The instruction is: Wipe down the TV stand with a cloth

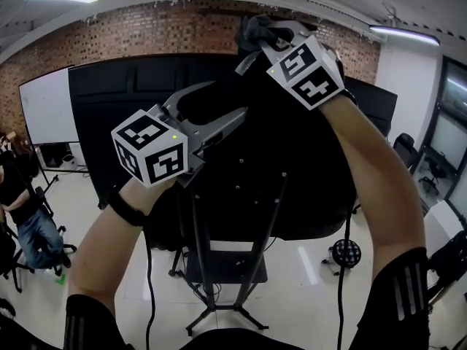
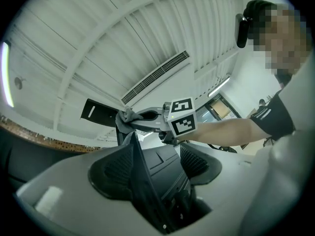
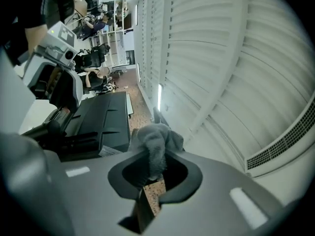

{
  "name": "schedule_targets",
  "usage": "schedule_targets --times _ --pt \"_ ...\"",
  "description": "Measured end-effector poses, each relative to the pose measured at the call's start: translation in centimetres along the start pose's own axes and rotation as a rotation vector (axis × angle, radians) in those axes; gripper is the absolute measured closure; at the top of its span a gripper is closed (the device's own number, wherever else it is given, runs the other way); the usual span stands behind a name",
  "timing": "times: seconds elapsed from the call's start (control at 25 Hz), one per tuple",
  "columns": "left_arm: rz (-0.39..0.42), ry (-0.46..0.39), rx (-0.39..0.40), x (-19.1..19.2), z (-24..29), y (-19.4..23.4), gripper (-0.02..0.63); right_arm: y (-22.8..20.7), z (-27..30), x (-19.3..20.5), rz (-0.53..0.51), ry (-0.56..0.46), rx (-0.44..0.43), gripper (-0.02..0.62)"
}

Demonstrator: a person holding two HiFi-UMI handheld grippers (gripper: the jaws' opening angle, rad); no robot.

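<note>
A brick wall [image 1: 160, 31] and a white ribbed ceiling [image 2: 147, 33] frame a studio where a person reaches both bare forearms up to the back of a large black TV [image 1: 299, 181]. The TV sits on a black stand [image 1: 201, 246] with slim uprights, a dark shelf low between them and splayed feet on the pale floor. A whiteboard [image 1: 47, 108] hangs at far left. Below it another person [image 1: 22, 210] sits by a chair.

The left gripper [image 1: 230, 97], held lower and to the left, points up and to the right at the TV's back. Its gripper view shows the pads [image 2: 106, 168] standing apart. A thin black edge runs between them, close against the left pad and clear of the right one. Whether that edge is touched cannot be told.

The right gripper [image 1: 263, 39] is raised highest, at the TV's top edge, its marker cube [image 1: 306, 68] turned toward the camera. Its fingers are closed on a grey cloth [image 1: 255, 26], and a bunched fold sticks out past the tips. The cloth sits at the top of the TV, well above the stand's shelf and feet. In the left gripper view the cloth shows at the upper end of the same black edge.
</note>
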State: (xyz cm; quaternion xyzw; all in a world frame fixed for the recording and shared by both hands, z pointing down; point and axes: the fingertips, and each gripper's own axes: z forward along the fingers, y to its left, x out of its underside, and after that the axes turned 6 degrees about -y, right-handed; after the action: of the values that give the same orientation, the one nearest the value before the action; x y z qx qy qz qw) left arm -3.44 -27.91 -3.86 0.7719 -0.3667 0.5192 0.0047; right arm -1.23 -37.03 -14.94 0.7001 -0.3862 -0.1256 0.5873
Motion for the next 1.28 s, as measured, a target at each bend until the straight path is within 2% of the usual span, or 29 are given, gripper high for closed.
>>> schedule_targets --times 0.28,0.48,0.72,1.0,1.28 --pt "-0.041 0.005 -0.009 3.4 -3.0 -1.8 0.287 5.1 -1.7 0.8 -0.028 0.028 -0.023 0.561" --pt "-0.064 0.006 -0.021 4.5 -3.7 -2.3 0.290 8.1 -1.9 1.3 -0.080 0.042 -0.085 0.561" --pt "-0.094 0.049 -0.042 6.5 -4.6 -3.2 0.291 11.4 -2.7 3.1 -0.111 0.061 -0.151 0.561" --pt "-0.121 0.074 -0.041 10.2 -7.3 -5.5 0.291 18.3 -4.1 5.3 -0.277 0.137 -0.234 0.561" --pt "-0.174 0.105 -0.071 13.3 -9.4 -6.6 0.291 22.3 -5.2 6.5 -0.349 0.189 -0.271 0.561"
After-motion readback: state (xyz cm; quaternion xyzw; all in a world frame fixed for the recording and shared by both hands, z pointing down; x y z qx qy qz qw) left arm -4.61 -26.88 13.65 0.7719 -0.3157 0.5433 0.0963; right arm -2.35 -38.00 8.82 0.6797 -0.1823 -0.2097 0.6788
